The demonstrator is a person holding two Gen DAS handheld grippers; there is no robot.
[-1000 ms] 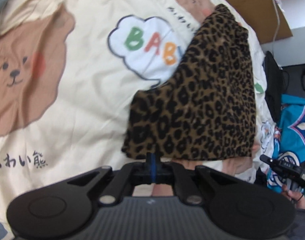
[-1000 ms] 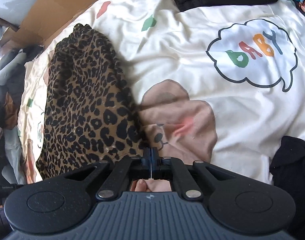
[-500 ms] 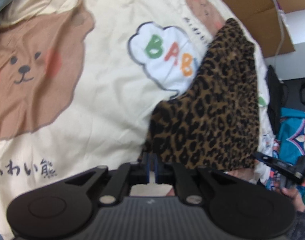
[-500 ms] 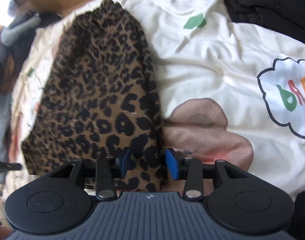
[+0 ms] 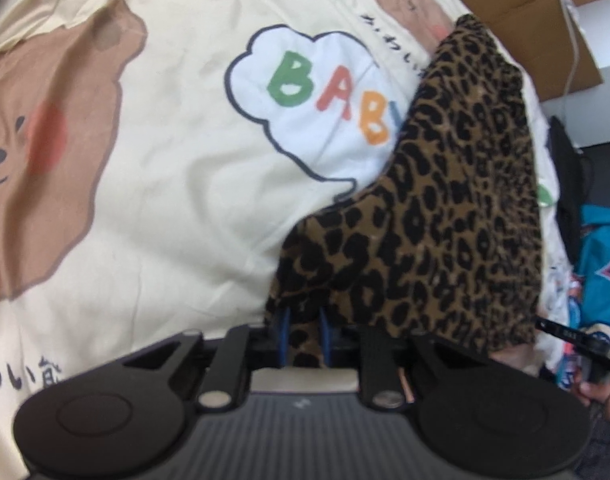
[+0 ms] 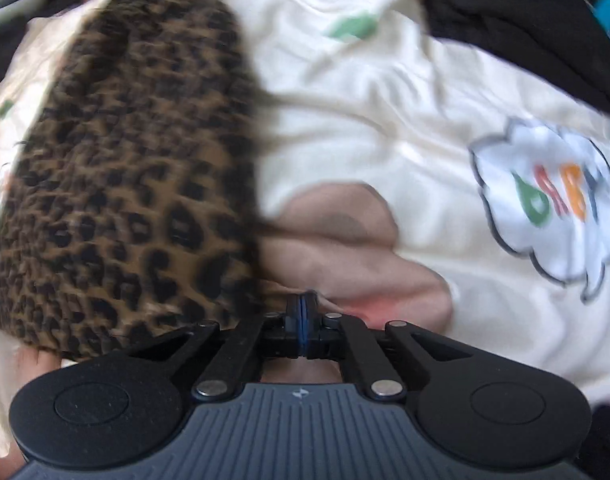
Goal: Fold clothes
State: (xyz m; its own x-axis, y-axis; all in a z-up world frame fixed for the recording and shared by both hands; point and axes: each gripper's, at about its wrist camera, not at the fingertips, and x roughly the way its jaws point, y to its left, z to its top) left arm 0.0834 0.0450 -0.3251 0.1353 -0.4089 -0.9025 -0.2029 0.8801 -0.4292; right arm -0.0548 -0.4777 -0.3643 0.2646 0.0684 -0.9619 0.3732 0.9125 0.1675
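Observation:
A leopard-print garment (image 5: 445,216) lies folded on a cream cartoon bedsheet (image 5: 185,220). In the left wrist view my left gripper (image 5: 304,334) has its blue pads slightly apart, with the garment's near corner between them. In the right wrist view the garment (image 6: 129,184) lies to the left, and my right gripper (image 6: 302,320) is shut with nothing between its pads, just off the garment's near right corner, over the sheet (image 6: 385,120).
A brown cardboard box (image 5: 517,12) lies past the garment. A teal patterned cloth (image 5: 601,272) is at the right edge. Black clothes (image 6: 525,24) lie at the upper right of the right wrist view. The other gripper's tip (image 5: 569,336) shows at right.
My left gripper opened and its pads now straddle the garment's near corner. My right gripper, open around the garment's edge half a second ago, has shut and moved right off it.

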